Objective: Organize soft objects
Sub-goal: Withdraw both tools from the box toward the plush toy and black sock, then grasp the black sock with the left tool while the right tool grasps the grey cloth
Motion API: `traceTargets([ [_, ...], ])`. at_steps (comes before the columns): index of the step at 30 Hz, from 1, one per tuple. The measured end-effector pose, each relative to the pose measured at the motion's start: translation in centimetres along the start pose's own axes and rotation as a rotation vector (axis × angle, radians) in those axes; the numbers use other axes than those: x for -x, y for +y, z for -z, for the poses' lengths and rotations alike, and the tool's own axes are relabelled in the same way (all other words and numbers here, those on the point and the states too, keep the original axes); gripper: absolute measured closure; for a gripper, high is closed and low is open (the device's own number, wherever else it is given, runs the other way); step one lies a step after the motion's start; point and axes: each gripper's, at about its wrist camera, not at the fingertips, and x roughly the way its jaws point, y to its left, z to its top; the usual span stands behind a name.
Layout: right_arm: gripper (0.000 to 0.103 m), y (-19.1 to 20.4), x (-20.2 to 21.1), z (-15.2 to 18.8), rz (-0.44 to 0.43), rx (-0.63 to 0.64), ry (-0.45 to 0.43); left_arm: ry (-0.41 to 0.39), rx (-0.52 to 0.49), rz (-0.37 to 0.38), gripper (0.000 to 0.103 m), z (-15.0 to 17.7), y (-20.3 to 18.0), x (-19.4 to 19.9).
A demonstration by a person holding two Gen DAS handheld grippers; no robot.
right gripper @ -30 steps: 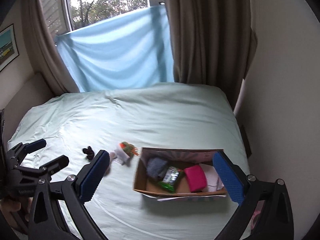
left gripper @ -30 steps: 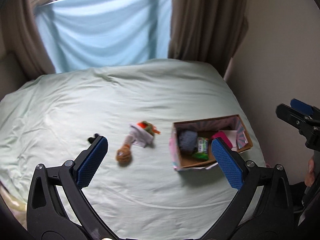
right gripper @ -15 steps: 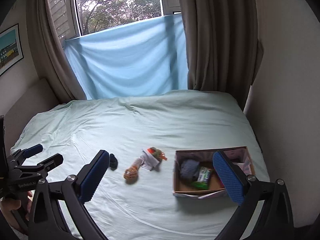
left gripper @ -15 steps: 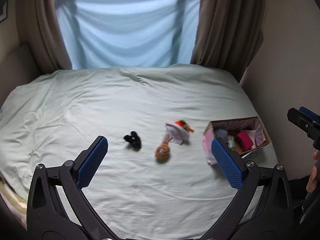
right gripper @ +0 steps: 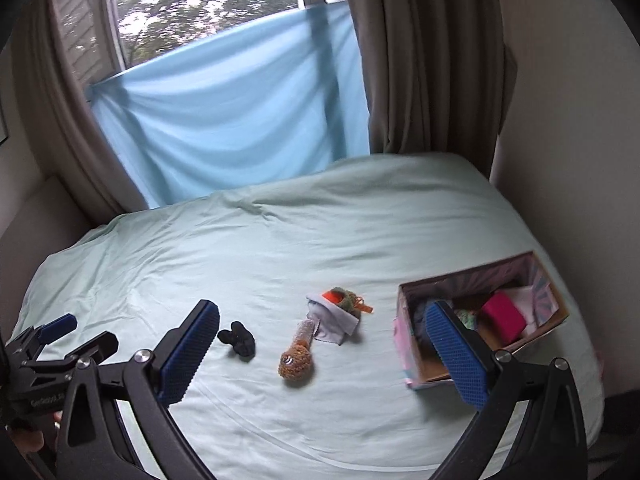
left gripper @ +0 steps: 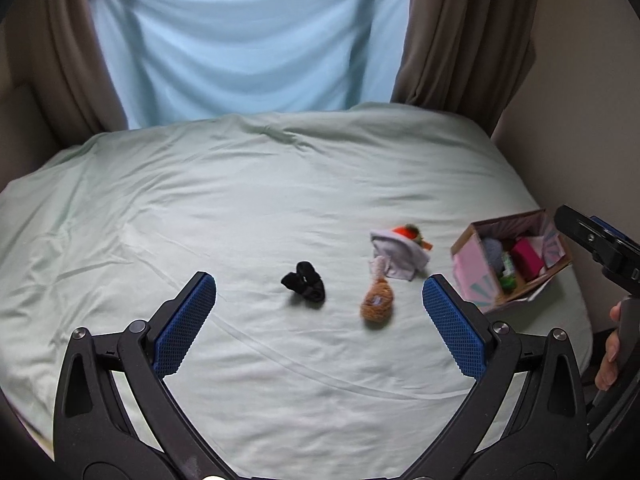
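Both the left gripper (left gripper: 319,307) and right gripper (right gripper: 322,340) hover with jaws spread wide, holding nothing. Beyond them on the pale green bed (left gripper: 240,184) lie a crumpled black sock (left gripper: 304,281), a brown knitted toy (left gripper: 377,303), then a grey cloth (left gripper: 398,256) with an orange-green toy; the cardboard box (right gripper: 412,344) sits far right

Left gripper (left gripper: 319,322): jaws spread wide, nothing between the blue pads (left gripper: 184,322), held up clear of any contact. Right gripper (right gripper: 323,354): same, jaws wide apart, empty, hanging free. Each one shows off to the side of the other's fingers. Fingers of the hand (left gripper: 608,354) on the right gripper's handle visible outboard of the left gripper's right finger.
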Motion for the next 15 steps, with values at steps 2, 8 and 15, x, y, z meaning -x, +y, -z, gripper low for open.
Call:
traceTargets([
  [2,0.000,0.5,-2.4,0.7,0.015,-0.024,0.005,0.006,-0.014,0.015,0.000,0.2,0.6,-2.8],
  [8,0.000,1.3,-10.5,3.2,0.080,-0.077,0.023,0.045,-0.047,0.043,0.000,1.6,1.8,-11.0],
  [15,0.000,1.0,-18.3,6.3,0.139,-0.103,0.049,0.099,-0.048,0.062,0.001,3.7,2.9,-19.8],
])
